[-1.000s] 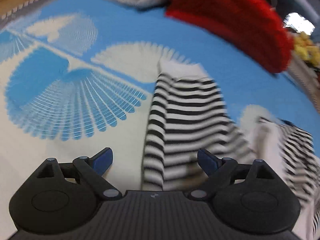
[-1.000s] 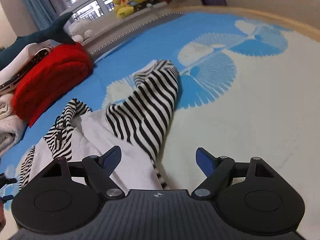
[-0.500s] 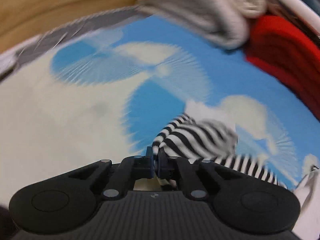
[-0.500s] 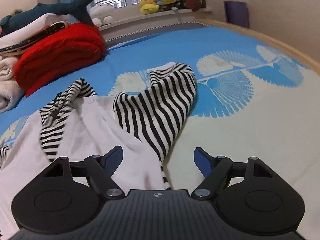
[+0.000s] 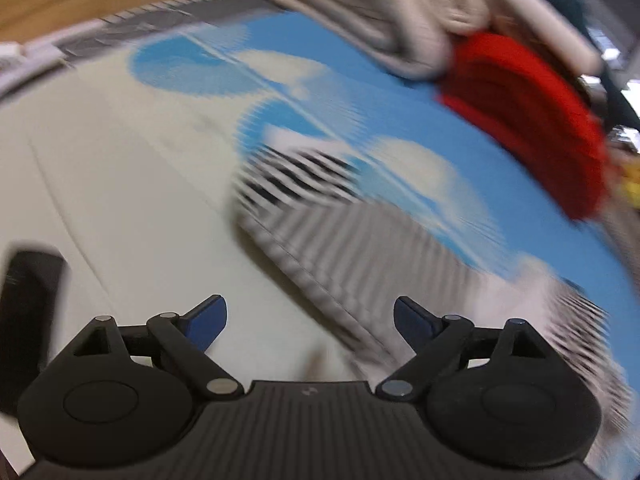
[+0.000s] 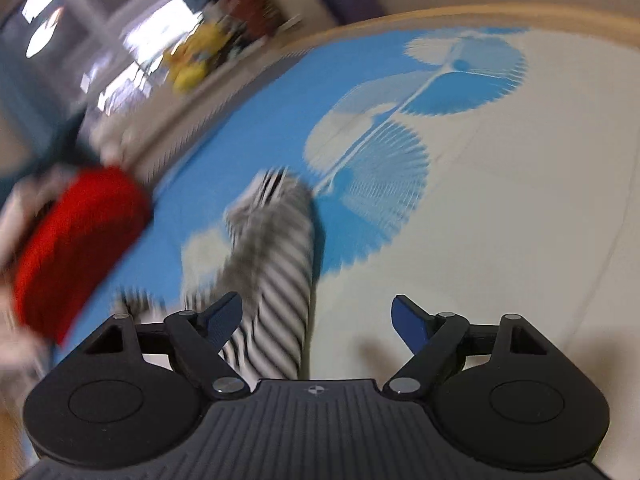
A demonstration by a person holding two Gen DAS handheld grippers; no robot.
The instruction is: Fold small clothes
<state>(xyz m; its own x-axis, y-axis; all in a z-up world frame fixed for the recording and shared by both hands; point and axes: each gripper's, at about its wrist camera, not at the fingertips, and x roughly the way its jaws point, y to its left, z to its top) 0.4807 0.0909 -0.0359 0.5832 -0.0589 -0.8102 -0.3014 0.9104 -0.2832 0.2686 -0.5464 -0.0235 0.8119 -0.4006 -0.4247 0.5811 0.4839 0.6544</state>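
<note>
A black-and-white striped small garment (image 5: 360,248) is spread on the blue-and-cream patterned bed cover (image 5: 120,200), its long axis running from frame centre to lower right. The left tongs (image 5: 308,320) are seen opening, empty, just below it. The right tongs (image 6: 316,320) are also opening, empty, the striped sleeve (image 6: 276,264) lying beside their left finger.

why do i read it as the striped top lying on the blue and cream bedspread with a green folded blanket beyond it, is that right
Not quite: the folded blanket is red, not green, as the right wrist view shows. The striped top does lie on the blue and cream bedspread.
</note>
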